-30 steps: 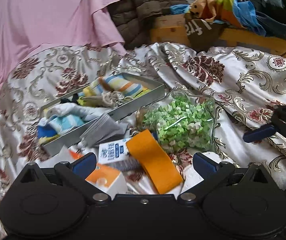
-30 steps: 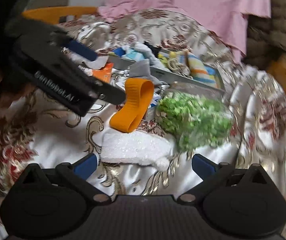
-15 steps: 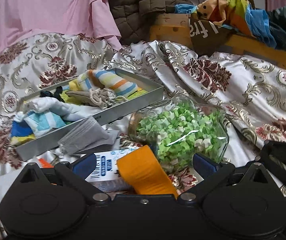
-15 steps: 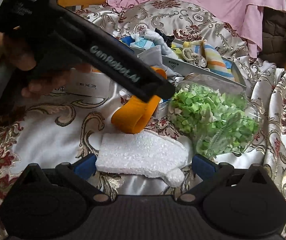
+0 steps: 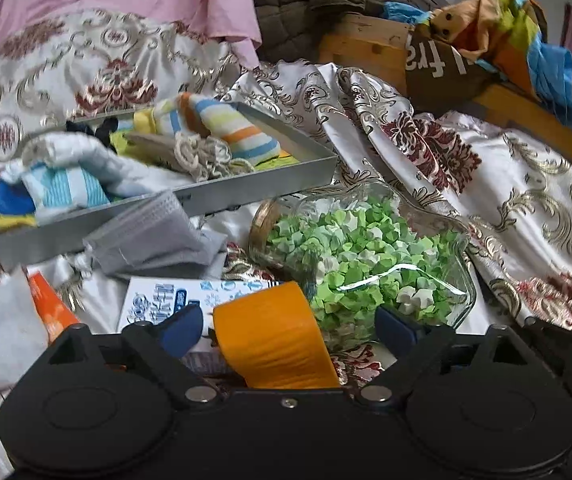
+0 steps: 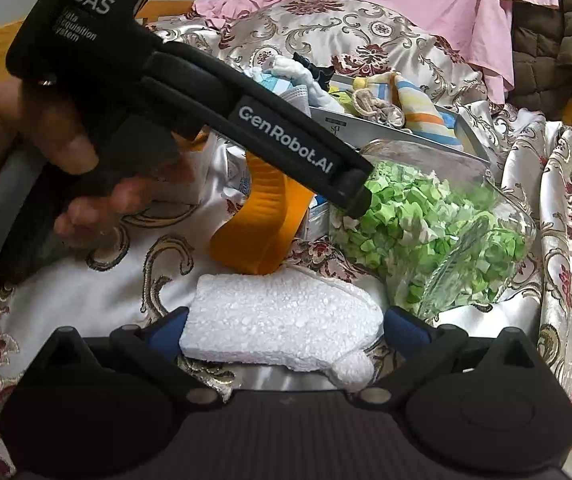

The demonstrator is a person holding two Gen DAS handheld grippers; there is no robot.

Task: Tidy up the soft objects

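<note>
Orange band (image 5: 274, 336) stands looped on the floral bedspread (image 5: 525, 208) between the left gripper (image 5: 286, 326) pads, jaws just closing, not yet pinching; white foam block (image 6: 282, 328) lies between the right gripper (image 6: 286, 326) wide jaws, beside the jar of green paper stars (image 6: 437, 232).

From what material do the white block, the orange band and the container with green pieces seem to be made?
White block: most likely expanded polystyrene foam; matte, with a beaded, grainy surface and a crumbly broken corner.
Orange band: probably elastic fabric or rubber; matte, smooth, bent into a soft loop.
Container: clear glass or hard plastic, which one cannot be told; glossy, with bright reflections. The green pieces inside look like folded paper.
</note>
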